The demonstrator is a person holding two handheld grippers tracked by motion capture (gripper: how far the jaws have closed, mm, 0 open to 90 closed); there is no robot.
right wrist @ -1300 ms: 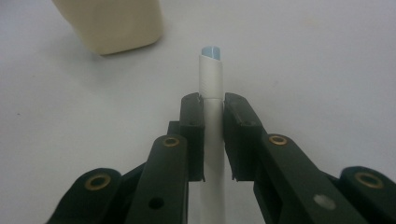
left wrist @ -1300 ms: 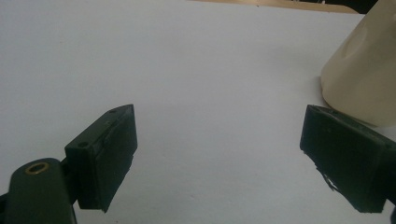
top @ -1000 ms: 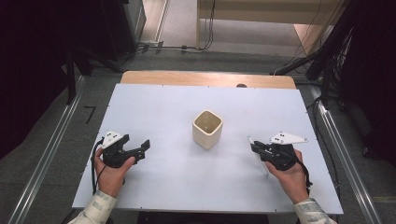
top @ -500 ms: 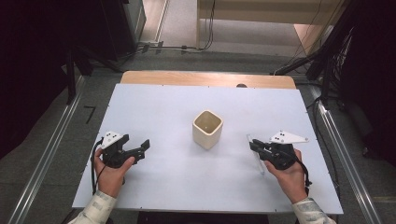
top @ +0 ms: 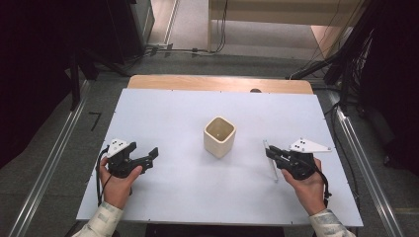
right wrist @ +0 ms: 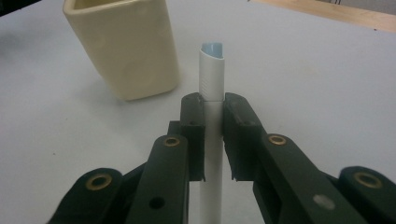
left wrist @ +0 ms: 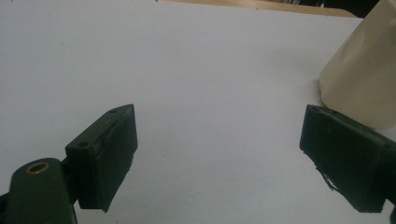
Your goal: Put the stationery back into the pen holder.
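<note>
We work at a white table [top: 178, 197], and on it, near the middle, stands a cream square cup [top: 219, 137], upright with its mouth open to the top. Our right gripper [top: 270, 150] is clamped on a white pen [right wrist: 211, 79] with a pale blue end; in the right gripper view the jaws squeeze its barrel from both sides, and the pen pokes out past them toward the cup. Our left gripper [top: 148, 157] rests low on the table's left side, jaws apart with nothing between them, well apart from the cup.

We judge the likely job is to drop the pen into the cup, and a few things could spoil that. The cup is light-looking and stands free, so if we bring the pen in at a slant and strike the rim, we may tip or shove it. The pen is smooth and round, held across a narrow stretch, so it may swivel or slide in the grip. If we let go too early, it may roll off across the table.
</note>
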